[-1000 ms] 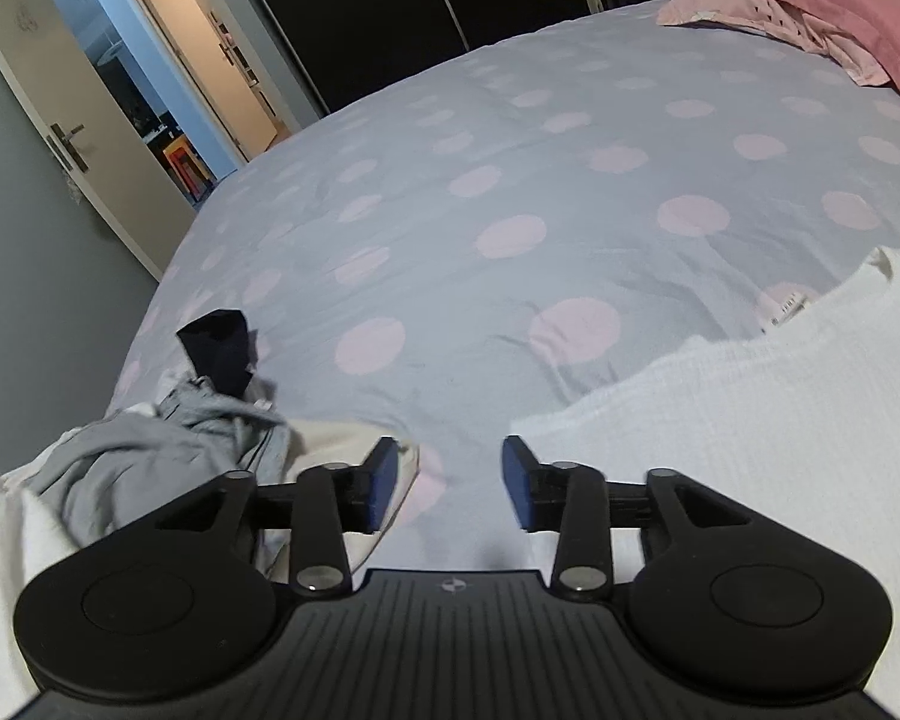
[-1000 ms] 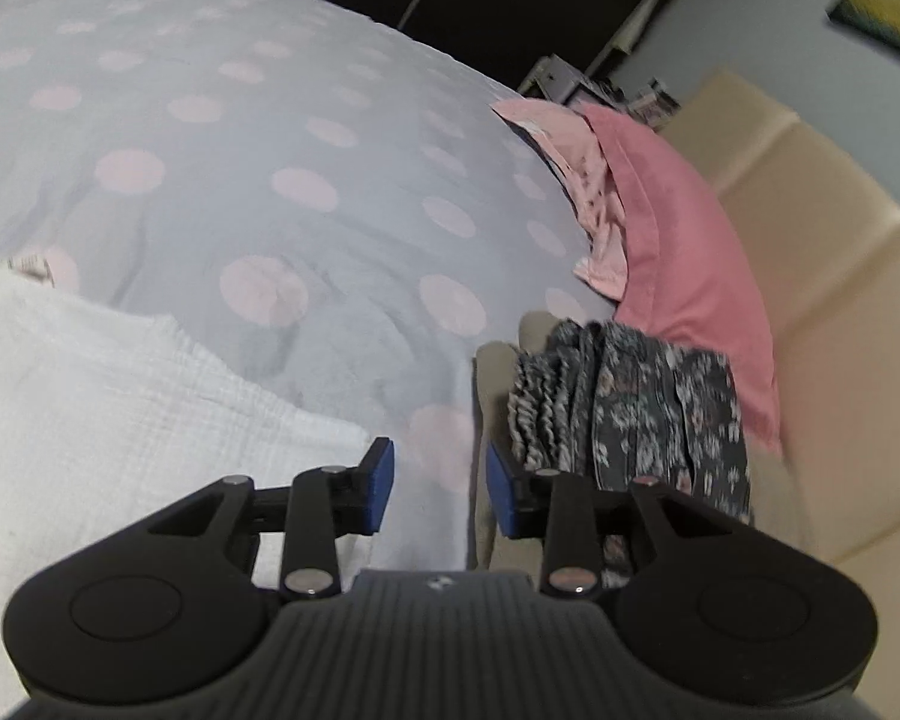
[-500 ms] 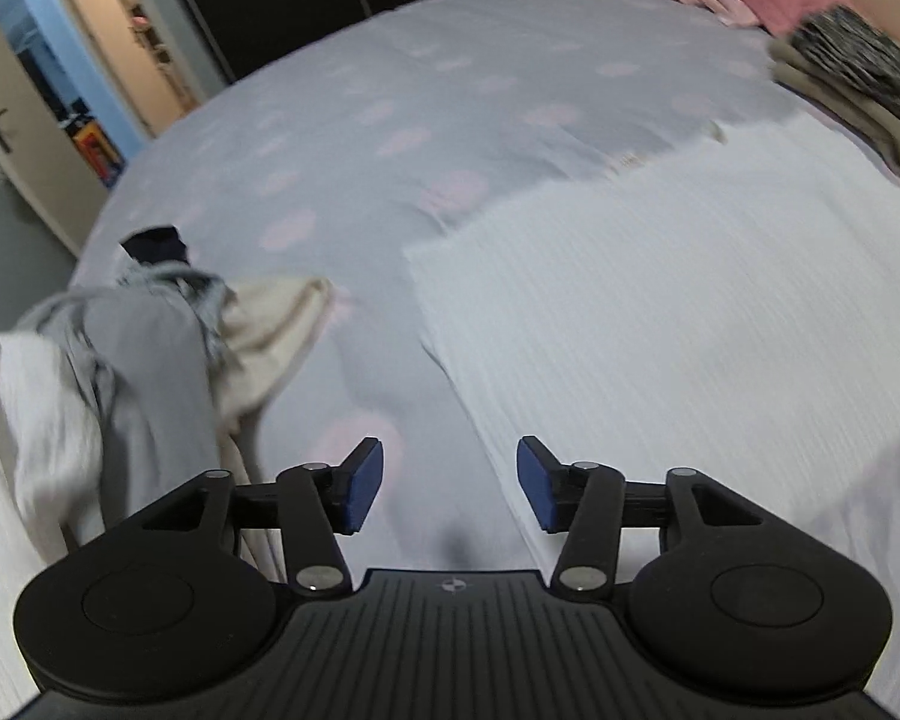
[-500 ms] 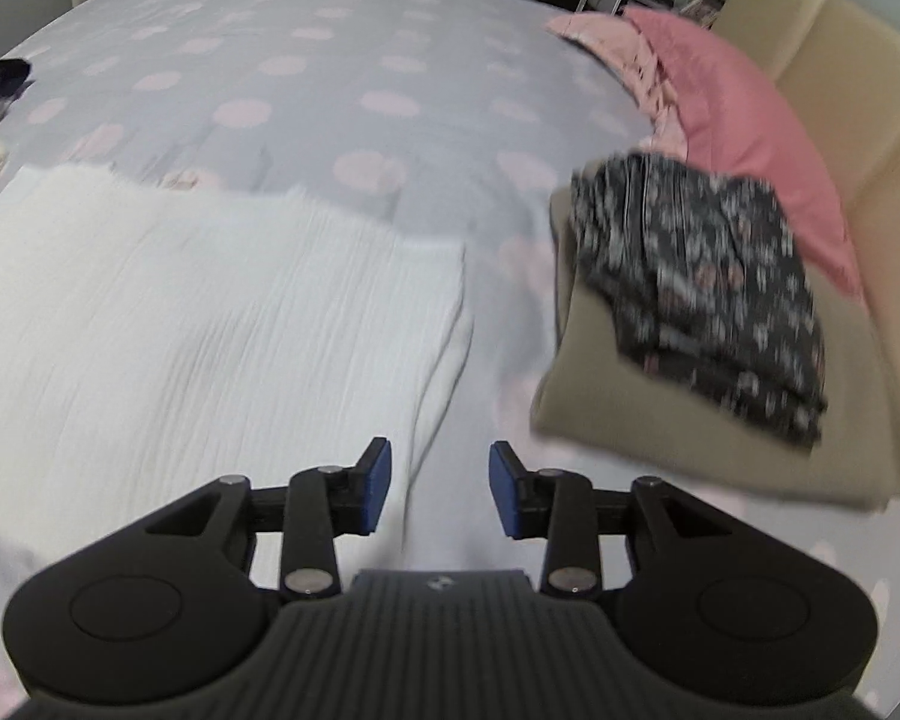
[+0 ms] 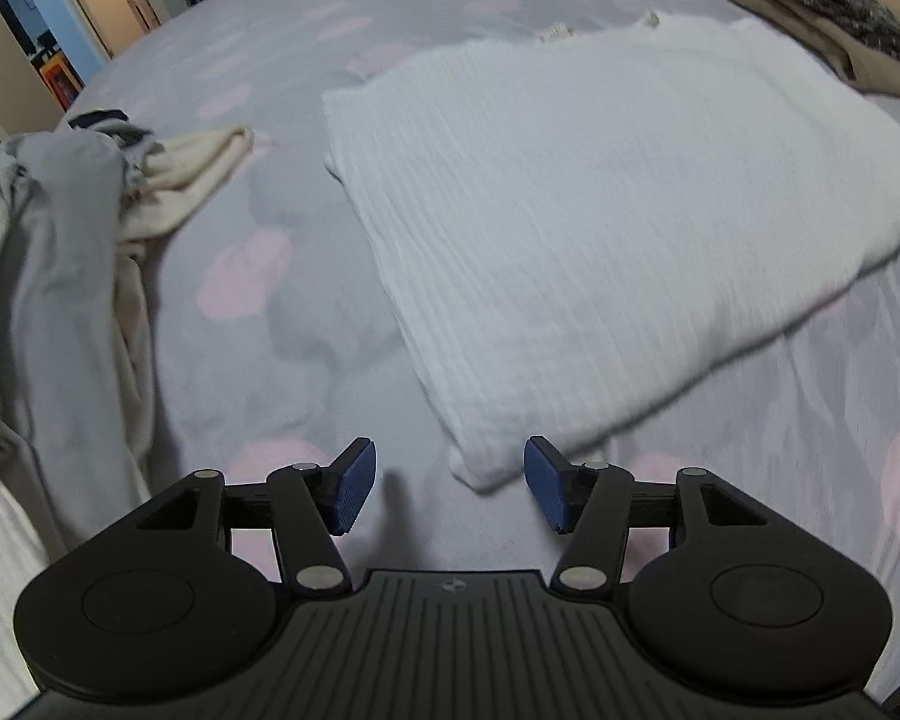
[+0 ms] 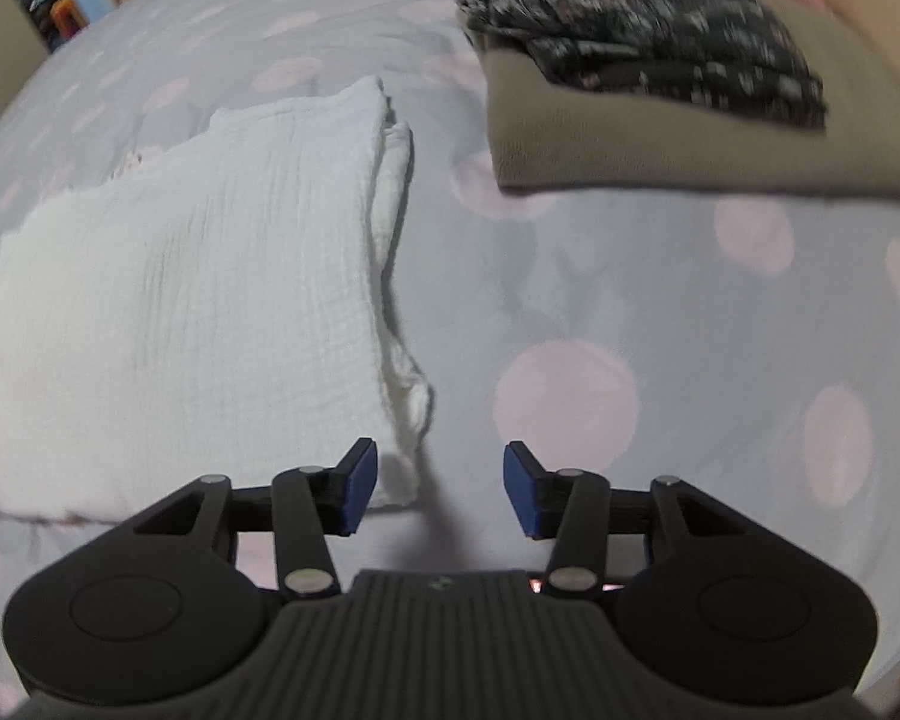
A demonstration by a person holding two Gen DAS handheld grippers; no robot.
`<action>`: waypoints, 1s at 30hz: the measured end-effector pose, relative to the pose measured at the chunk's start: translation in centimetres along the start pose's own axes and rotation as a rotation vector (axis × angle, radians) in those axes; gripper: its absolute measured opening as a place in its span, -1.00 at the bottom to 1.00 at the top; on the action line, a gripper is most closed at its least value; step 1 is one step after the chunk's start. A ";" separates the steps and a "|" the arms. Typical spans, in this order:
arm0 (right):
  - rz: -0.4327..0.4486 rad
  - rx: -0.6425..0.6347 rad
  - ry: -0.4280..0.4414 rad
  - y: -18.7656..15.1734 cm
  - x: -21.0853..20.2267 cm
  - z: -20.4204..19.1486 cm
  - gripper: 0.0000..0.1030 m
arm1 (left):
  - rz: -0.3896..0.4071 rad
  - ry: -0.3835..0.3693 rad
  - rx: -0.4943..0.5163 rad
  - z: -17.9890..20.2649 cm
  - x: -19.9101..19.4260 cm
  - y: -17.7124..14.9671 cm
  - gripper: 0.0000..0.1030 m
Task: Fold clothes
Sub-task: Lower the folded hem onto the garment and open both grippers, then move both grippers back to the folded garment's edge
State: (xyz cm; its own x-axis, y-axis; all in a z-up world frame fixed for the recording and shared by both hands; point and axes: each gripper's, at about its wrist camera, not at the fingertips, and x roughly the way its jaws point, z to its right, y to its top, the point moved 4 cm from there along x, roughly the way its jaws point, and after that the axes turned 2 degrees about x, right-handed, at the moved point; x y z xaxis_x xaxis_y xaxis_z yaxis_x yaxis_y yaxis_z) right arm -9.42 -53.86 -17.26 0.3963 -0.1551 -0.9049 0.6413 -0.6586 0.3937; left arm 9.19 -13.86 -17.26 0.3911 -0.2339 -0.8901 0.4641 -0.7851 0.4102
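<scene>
The left hand-held gripper (image 5: 447, 489) is hovering with its blue-padded fingers apart, empty, just before the near left corner of the white garment (image 5: 600, 228). The right hand-held gripper (image 6: 432, 489) is likewise standing spread and empty at the garment's (image 6: 198, 300) near right corner. The crinkled, ribbed cloth is lying flat as a folded rectangle on the grey, pink-dotted bed (image 5: 270, 348), layered edges showing. Beyond sits a floral dark piece (image 6: 630, 18) atop a khaki folded one (image 6: 660, 138); left, a rumpled clothes heap (image 5: 72, 228).
</scene>
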 end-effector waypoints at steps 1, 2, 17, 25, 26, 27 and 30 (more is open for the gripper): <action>0.000 -0.001 0.012 0.0 0.0 -0.1 0.00 | 0.001 0.001 0.011 0.2 0.1 0.0 0.03; 0.001 -0.003 0.023 0.1 0.1 -0.2 0.00 | 0.005 -0.002 0.020 0.4 0.1 0.0 0.03; -0.079 -0.081 0.034 -0.3 2.3 -1.0 -0.90 | -0.042 -0.066 -0.021 0.7 0.7 1.7 -0.88; -0.071 -0.053 0.045 0.4 1.6 0.1 -0.65 | -0.009 -0.102 -0.087 -0.5 -0.7 1.9 -0.54; -0.060 -0.052 0.057 0.6 1.2 0.1 -0.30 | 0.006 -0.116 -0.108 -0.8 -1.1 2.0 -0.42; -0.050 -0.051 0.070 0.8 0.8 0.2 -0.08 | 0.022 -0.129 -0.129 -1.1 -1.6 2.2 -0.36; -0.044 -0.014 0.094 1.3 0.4 0.4 -0.01 | 0.061 -0.156 -0.228 -2.3 -1.9 2.5 -0.02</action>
State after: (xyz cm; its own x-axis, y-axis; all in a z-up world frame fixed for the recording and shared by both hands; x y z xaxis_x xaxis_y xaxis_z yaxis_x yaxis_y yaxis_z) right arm -8.71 -55.04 -17.22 0.4270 -0.0563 -0.9025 0.6682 -0.6527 0.3569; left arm 11.44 -14.02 -14.09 0.3046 -0.3765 -0.8749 0.6174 -0.6215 0.4823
